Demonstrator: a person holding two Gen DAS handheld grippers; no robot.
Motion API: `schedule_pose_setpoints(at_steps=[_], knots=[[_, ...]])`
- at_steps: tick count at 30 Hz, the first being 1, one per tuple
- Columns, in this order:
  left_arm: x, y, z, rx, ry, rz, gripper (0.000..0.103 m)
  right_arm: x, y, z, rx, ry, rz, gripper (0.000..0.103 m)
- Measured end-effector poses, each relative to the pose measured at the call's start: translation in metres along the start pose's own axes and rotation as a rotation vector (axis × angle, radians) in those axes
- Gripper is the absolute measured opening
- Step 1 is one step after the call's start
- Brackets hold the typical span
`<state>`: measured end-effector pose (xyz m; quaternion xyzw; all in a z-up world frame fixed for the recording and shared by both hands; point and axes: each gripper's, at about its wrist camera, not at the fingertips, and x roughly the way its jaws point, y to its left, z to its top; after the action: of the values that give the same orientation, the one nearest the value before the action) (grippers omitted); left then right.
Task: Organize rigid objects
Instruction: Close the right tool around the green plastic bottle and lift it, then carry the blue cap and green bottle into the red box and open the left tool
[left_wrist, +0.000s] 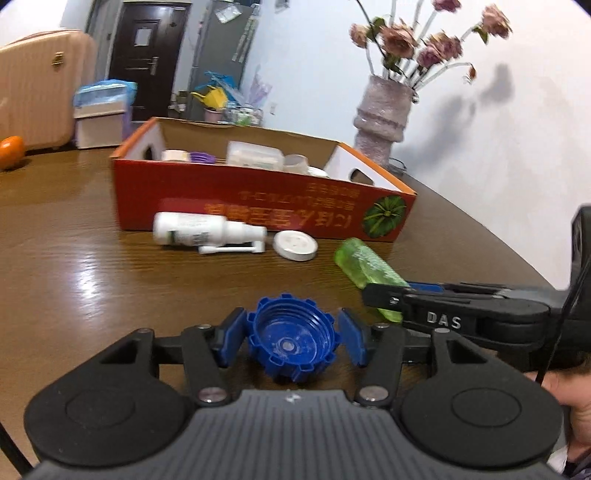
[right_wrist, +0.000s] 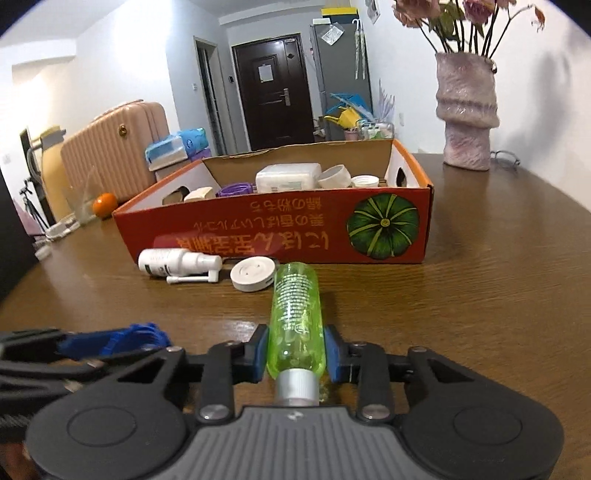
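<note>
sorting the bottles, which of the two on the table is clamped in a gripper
The green bottle, silver cap toward the camera, sits between the right gripper's blue pads. The white spray bottle lies untouched by the red box.

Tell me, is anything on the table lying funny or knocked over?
Yes. The white spray bottle lies on its side on the table in front of the red box, with a loose white lid beside it. The red box's printing is upside down. Nothing looks spilled or broken.
</note>
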<state>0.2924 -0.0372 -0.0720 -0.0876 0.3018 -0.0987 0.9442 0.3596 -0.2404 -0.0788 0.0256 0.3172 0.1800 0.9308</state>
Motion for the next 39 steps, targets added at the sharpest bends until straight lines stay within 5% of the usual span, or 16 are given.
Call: schedule_pose_setpoints(at_steps=[12, 24, 33, 39], knots=[[-0.091, 0.007, -0.014, -0.007, -0.103, 0.041, 0.056, -0.070, 0.022, -0.043, 0.021, -0.023, 0.015, 0.030], [-0.175, -0.012, -0.029, 0.027, -0.231, 0.008, 0.056, -0.170, 0.052, -0.049, 0.015, -0.201, 0.023, 0.030], [-0.198, -0.013, -0.038, 0.037, -0.269, -0.002, 0.056, -0.201, 0.066, -0.057, 0.000, -0.244, 0.018, 0.030], [-0.179, -0.013, -0.003, 0.091, -0.340, 0.023, 0.056, -0.192, 0.059, -0.033, -0.012, -0.265, 0.008, 0.030]])
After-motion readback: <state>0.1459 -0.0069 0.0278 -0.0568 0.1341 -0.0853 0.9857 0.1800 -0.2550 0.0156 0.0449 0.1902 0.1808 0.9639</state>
